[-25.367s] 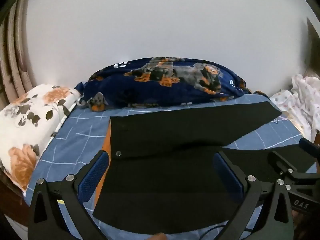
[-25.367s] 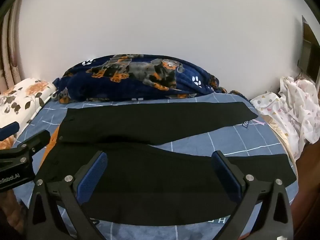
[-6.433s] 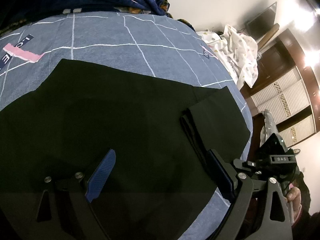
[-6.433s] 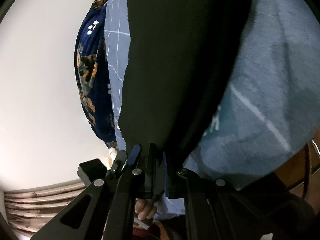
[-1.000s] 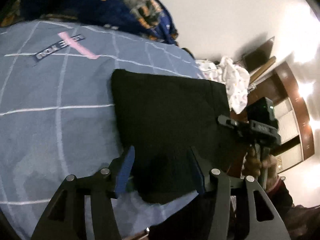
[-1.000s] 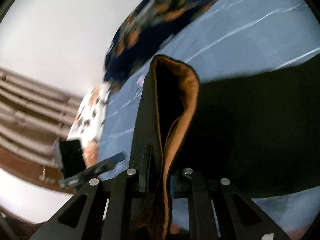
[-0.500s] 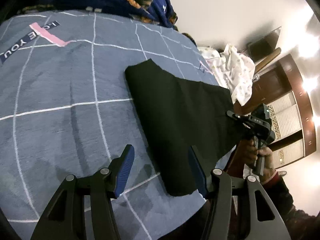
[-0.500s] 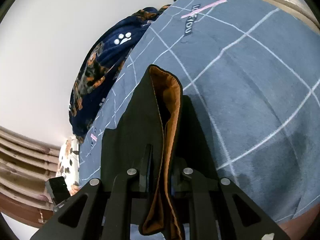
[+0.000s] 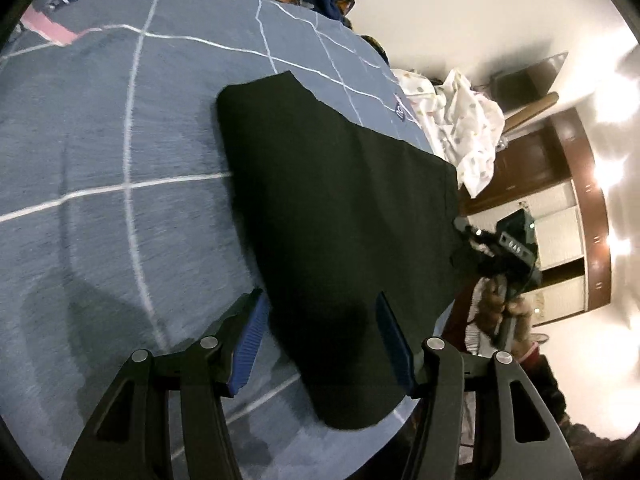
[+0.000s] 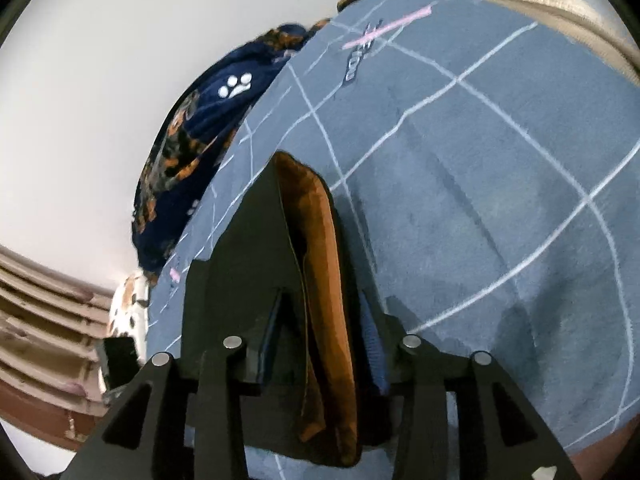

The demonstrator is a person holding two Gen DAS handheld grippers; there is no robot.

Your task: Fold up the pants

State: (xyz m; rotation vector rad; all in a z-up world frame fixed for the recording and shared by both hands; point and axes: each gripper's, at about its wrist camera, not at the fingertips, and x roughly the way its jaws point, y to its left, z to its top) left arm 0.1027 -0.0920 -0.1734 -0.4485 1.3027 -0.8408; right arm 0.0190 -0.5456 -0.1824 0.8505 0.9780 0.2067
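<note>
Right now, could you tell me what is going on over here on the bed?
A person with a claw in each hand is folding black pants on the blue bed. The pants already lie as a folded stack near the bed's edge. The right claw straddles the orange-lined waistband, its fingers slightly apart and no firm pinch visible. The left claw is open above the near end of the stack, holding nothing.
</note>
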